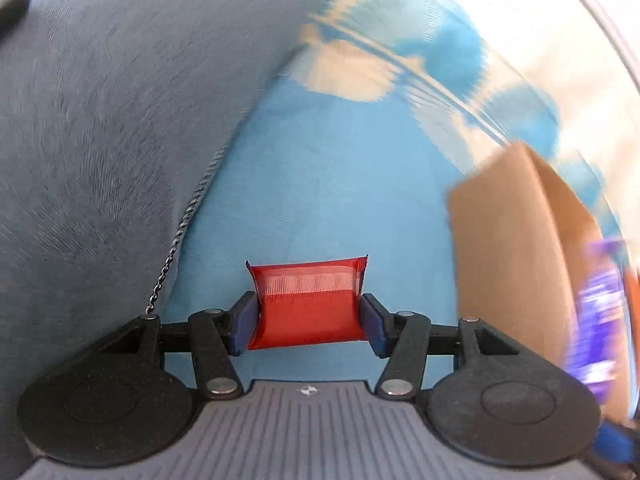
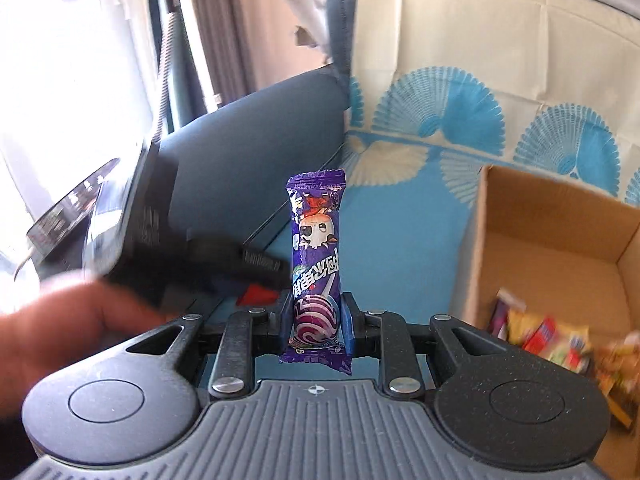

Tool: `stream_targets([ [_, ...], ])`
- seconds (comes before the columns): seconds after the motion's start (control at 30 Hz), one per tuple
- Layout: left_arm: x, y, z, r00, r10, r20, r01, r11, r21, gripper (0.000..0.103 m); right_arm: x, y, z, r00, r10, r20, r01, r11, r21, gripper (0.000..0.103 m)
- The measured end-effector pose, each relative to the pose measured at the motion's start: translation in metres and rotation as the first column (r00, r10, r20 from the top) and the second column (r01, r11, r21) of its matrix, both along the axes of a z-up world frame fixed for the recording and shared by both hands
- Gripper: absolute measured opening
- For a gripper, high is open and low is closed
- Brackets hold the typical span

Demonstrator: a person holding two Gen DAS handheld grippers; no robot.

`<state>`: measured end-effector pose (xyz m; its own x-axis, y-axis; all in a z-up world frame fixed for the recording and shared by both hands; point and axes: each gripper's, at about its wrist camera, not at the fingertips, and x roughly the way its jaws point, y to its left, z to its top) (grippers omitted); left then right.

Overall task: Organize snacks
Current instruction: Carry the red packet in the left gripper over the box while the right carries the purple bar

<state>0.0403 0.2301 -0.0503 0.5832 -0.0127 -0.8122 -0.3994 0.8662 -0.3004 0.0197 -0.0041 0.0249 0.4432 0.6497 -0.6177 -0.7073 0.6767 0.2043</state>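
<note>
My left gripper (image 1: 309, 322) is shut on a red snack packet (image 1: 308, 304), held across its width above the blue cloth (image 1: 340, 192). A purple lollipop wrapper (image 2: 317, 264) stands upright in my right gripper (image 2: 316, 330), which is shut on its lower part. To the right sits an open cardboard box (image 2: 560, 240) with several snack packets (image 2: 548, 336) on its bottom. In the left wrist view that cardboard box (image 1: 508, 264) is at the right, with the purple wrapper (image 1: 596, 320) blurred beside it. The left gripper (image 2: 256, 268) shows as a dark blur in the right wrist view, a red corner under it.
A grey-blue sofa cushion (image 1: 120, 140) rises on the left, and a cream cloth with blue fan patterns (image 2: 480, 100) covers the back. A person's hand (image 2: 60, 328) is at the lower left of the right wrist view. Bright window (image 2: 60, 60) at far left.
</note>
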Motion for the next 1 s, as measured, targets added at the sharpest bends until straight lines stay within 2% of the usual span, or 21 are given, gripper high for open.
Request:
stream_targets([
  [0.07, -0.008, -0.005, 0.005, 0.998, -0.069, -0.013, 0.069, 0.997, 0.043, 0.060, -0.015, -0.001, -0.013, 1.000, 0.010, -0.022, -0.010, 1.000, 0.003, 0.026],
  [0.13, -0.014, -0.011, 0.002, 0.994, -0.105, -0.032, 0.107, 0.993, 0.044, 0.060, -0.031, 0.002, -0.026, 0.999, 0.011, -0.032, -0.012, 1.000, -0.008, 0.026],
  [0.27, -0.022, -0.012, 0.002, 0.998, -0.055, -0.003, 0.056, 0.997, 0.062, 0.060, -0.041, 0.015, -0.052, 0.997, 0.026, -0.068, -0.031, 0.997, -0.066, 0.026],
  [0.4, -0.025, -0.011, 0.002, 1.000, -0.011, 0.000, 0.011, 0.999, 0.034, 0.060, -0.040, 0.018, -0.066, 0.997, 0.016, -0.076, -0.025, 0.993, -0.117, 0.026],
  [0.57, -0.017, -0.012, 0.000, 0.999, 0.011, -0.043, -0.009, 0.999, 0.043, 0.060, -0.033, 0.022, -0.086, 0.988, -0.026, -0.151, 0.004, 0.990, -0.144, 0.026],
  [1.0, -0.016, -0.017, 0.005, 1.000, 0.010, -0.027, -0.008, 0.998, 0.063, 0.060, -0.026, 0.031, -0.100, 0.986, -0.052, -0.158, 0.027, 0.988, -0.155, 0.028],
])
